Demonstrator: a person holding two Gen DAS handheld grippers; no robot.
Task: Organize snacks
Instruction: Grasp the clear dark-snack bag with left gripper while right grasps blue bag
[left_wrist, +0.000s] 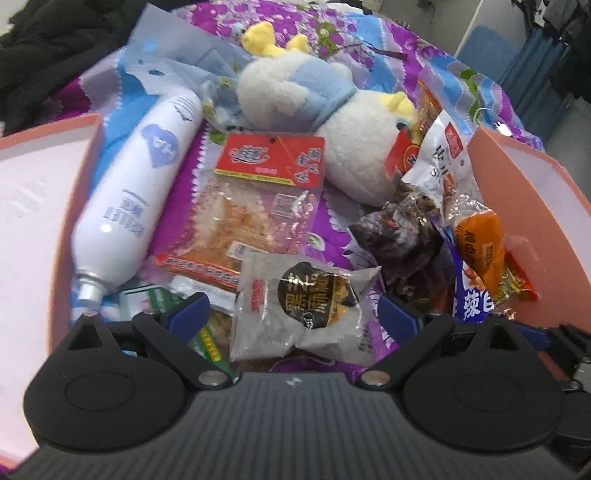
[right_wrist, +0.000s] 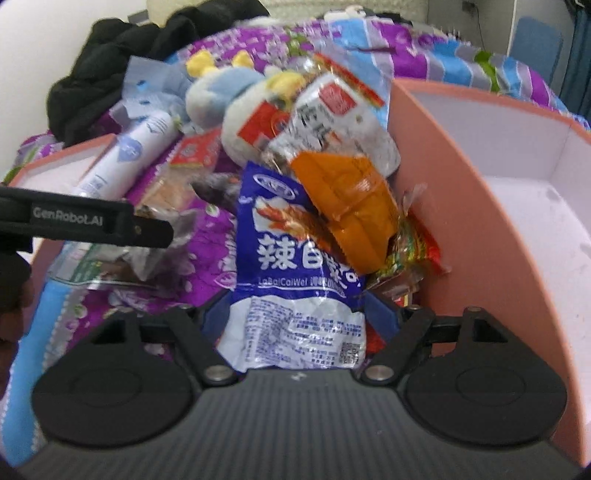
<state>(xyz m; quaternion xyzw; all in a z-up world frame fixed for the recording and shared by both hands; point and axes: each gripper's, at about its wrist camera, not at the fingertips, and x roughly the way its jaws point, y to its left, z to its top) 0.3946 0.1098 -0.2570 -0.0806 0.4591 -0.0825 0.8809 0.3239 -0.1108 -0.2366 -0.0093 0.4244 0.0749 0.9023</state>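
Both grippers, L (left_wrist: 291, 314) and R (right_wrist: 291, 314), spread wide over clear pkt (left_wrist: 299, 306) and blue pkt (right_wrist: 295, 258), unpinched; orange pkt (right_wrist: 351, 206) overlapping, so likely dragged along w/ blue.

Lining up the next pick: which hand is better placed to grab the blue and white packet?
Right. The blue and white packet lies between the open right gripper jaws, beside the pink box.

The blue snack packet (right_wrist: 295, 258) carries large white characters "辣白" and, beneath them, small Latin letters reading "LaBaiCaiWei". Left of that packet, the black gripper arm (right_wrist: 85, 221) bears "GenRobot.AI". Other packets show Chinese print too blurred to read.
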